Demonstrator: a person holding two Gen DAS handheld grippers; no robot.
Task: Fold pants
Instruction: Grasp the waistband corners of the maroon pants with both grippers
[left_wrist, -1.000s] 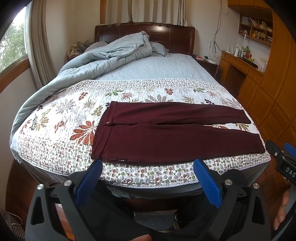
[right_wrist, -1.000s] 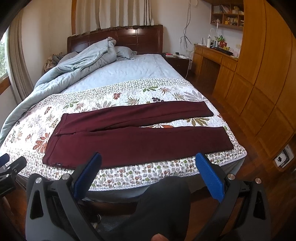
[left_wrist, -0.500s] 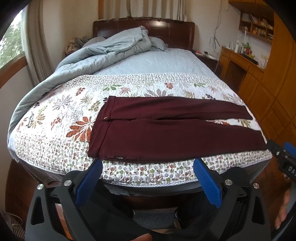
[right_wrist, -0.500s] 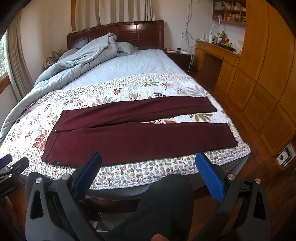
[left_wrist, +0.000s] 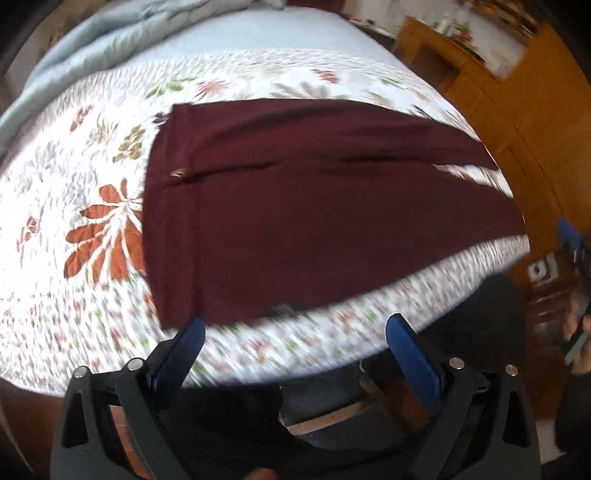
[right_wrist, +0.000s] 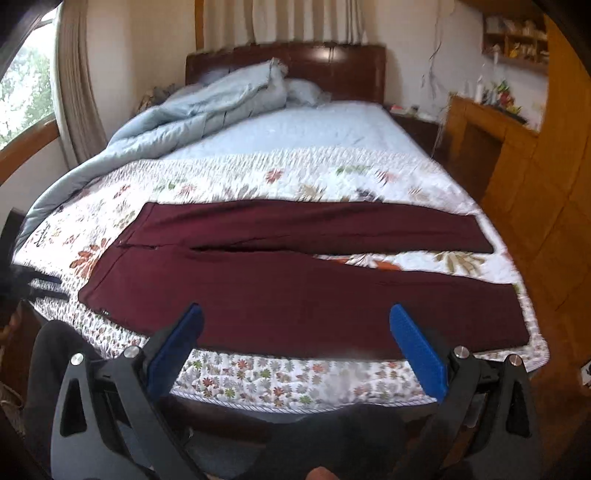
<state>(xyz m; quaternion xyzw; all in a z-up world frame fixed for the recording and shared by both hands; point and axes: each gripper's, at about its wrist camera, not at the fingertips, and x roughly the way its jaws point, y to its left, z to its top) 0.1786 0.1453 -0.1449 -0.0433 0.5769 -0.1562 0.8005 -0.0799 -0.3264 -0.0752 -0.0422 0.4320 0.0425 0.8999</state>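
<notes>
**Pants flat on the bed, both grippers empty**

While your view is mostly bed (right_wrist: 258, 140) and floral quilt (right_wrist: 332, 173), the maroon pants (right_wrist: 295, 291) lie spread flat across it, waistband at your left, legs slightly parted. Your left gripper (left_wrist: 293, 334) hangs just off the waistband corner, jaws wide apart, holding nothing. Your right gripper (right_wrist: 295, 325) is the same, spread wide near the front leg's edge.

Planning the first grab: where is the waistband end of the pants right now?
In the right wrist view the waistband lies at the left end of the maroon pants, on the floral quilt near the bed's front edge, legs stretching right.
</notes>
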